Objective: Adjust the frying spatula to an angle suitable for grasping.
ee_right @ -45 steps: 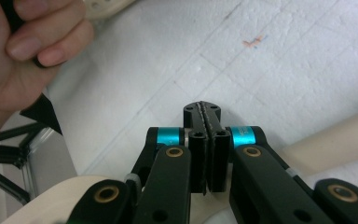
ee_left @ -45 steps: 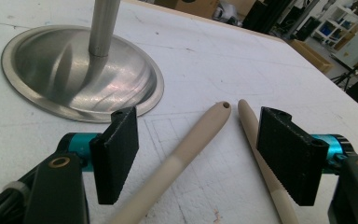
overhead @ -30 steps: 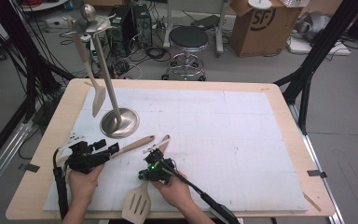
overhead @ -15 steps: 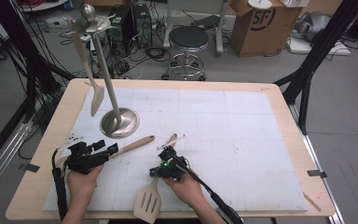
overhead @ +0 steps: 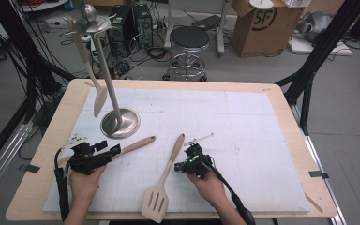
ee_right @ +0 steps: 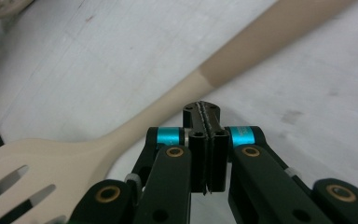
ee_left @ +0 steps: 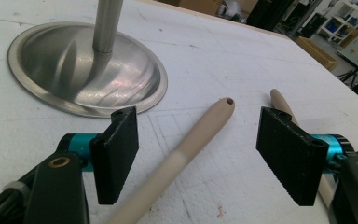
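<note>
Left gripper [ee_left: 196, 154] stands wide open on the desk [overhead: 262, 140], its jaws on either side of a wooden handle [ee_left: 186, 149] whose long axis runs away toward the metal stand [overhead: 120, 123]. Right gripper [ee_right: 204, 114] is closed on nothing, just beside the slotted spatula [overhead: 161, 187]. Behind, a cardboard box [overhead: 258, 28] reads "SF".
</note>
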Tool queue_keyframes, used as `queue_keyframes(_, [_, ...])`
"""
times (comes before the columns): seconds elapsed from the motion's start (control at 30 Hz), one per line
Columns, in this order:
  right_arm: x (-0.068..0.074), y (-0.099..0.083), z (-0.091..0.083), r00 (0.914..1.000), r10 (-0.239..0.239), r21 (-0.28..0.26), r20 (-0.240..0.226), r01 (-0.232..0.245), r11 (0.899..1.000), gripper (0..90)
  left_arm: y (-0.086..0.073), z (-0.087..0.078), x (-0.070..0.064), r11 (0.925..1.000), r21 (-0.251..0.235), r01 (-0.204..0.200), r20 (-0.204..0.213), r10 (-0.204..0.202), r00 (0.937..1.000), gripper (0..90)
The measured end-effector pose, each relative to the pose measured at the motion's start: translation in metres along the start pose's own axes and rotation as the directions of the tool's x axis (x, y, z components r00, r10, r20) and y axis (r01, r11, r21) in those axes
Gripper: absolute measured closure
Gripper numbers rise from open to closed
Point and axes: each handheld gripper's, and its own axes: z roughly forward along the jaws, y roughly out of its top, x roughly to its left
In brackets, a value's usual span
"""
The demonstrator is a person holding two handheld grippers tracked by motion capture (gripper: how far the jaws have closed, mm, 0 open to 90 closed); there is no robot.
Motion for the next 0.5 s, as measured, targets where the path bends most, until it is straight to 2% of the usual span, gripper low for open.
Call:
queue_keyframes(0.1, [-0.006,-0.004,0.000,0.9998,0.017,0.000,0.003,-0.017,1.000,90.0,0.000,0.001,-0.001,1.0000,0.004,-0.006,0.002,0.006,1.0000,30.2])
queue_keyframes(0.17, [-0.015,-0.007,0.000,0.9975,0.060,-0.011,-0.038,-0.061,0.998,90.0,0.000,0.001,-0.002,1.0000,0.004,-0.006,0.001,0.006,1.0000,30.2])
queue_keyframes(0.2, [-0.019,-0.008,-0.001,0.9962,0.075,-0.021,-0.043,-0.076,0.997,90.0,0.000,0.001,-0.002,1.0000,0.005,-0.004,0.004,0.004,1.0000,30.2])
queue_keyframes(0.27, [-0.026,-0.007,-0.003,0.9951,0.096,-0.049,-0.025,-0.097,0.994,90.0,0.000,0.001,-0.001,1.0000,0.003,-0.004,0.001,0.004,1.0000,30.1])
queue_keyframes(0.33, [-0.034,-0.005,-0.003,0.9914,0.130,-0.076,-0.020,-0.131,0.989,90.0,0.000,0.001,-0.001,1.0000,0.005,-0.005,0.001,0.005,1.0000,30.2])
queue_keyframes(0.43, [-0.044,0.000,0.003,0.9773,0.198,-0.105,-0.076,-0.205,0.973,90.0,0.000,0.001,-0.001,1.0000,0.002,-0.003,0.002,0.003,1.0000,30.2])
queue_keyframes(0.5, [-0.046,0.004,0.007,0.9723,0.216,-0.117,-0.090,-0.225,0.967,90.0,0.000,0.001,-0.001,1.0000,0.002,-0.002,0.001,0.002,1.0000,30.2])
